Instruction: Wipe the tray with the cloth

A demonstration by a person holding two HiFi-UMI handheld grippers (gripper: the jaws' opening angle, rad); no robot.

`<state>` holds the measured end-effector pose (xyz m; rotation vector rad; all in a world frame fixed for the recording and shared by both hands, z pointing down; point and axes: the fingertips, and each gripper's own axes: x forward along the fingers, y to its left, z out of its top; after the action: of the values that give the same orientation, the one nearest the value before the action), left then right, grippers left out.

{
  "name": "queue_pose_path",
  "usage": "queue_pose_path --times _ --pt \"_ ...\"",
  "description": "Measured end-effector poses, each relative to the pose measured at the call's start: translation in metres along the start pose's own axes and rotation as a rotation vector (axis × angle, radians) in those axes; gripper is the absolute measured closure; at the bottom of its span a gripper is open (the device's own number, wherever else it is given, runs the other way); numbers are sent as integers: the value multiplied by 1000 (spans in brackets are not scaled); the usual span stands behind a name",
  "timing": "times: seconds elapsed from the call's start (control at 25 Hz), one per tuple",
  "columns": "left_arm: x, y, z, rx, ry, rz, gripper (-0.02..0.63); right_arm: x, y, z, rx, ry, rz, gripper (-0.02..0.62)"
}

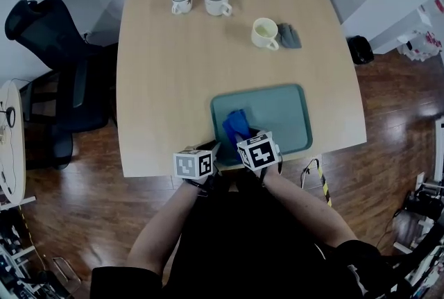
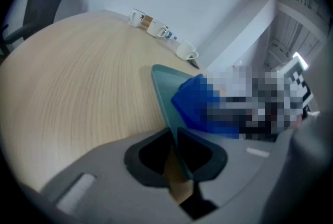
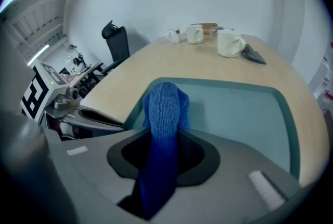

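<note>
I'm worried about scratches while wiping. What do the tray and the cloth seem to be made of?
The tray looks like moulded plastic: teal, smooth, faintly glossy, with a rounded rim. The cloth looks like blue microfibre or knitted fabric: a fine looped texture shows, and it folds limply.

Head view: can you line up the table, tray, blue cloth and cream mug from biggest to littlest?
1. table
2. tray
3. blue cloth and cream mug look about alike; the cloth is partly hidden, so no ranking.
</note>
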<state>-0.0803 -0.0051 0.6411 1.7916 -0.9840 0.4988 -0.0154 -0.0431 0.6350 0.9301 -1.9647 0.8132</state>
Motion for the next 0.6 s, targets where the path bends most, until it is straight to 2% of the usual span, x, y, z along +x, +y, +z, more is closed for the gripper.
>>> queue_pose_path --times 0.16,0.28,0.36,0.44,0.6 --pt "-1 2 1 -2 -1 -4 554 17 45 10 -69 3 96 479" --pt "-2 5 1 -10 2 6 555 19 55 13 -52 -11 207 479" --pt "-1 3 -1 -16 6 -6 555 12 43 11 -6 -24 269 479" --pt "-1 2 -2 -16 7 -9 555 -1 10 7 47 -34 234 479" --pt "-1 3 0 -12 -1 0 555 -34 -85 -14 145 -42 48 477"
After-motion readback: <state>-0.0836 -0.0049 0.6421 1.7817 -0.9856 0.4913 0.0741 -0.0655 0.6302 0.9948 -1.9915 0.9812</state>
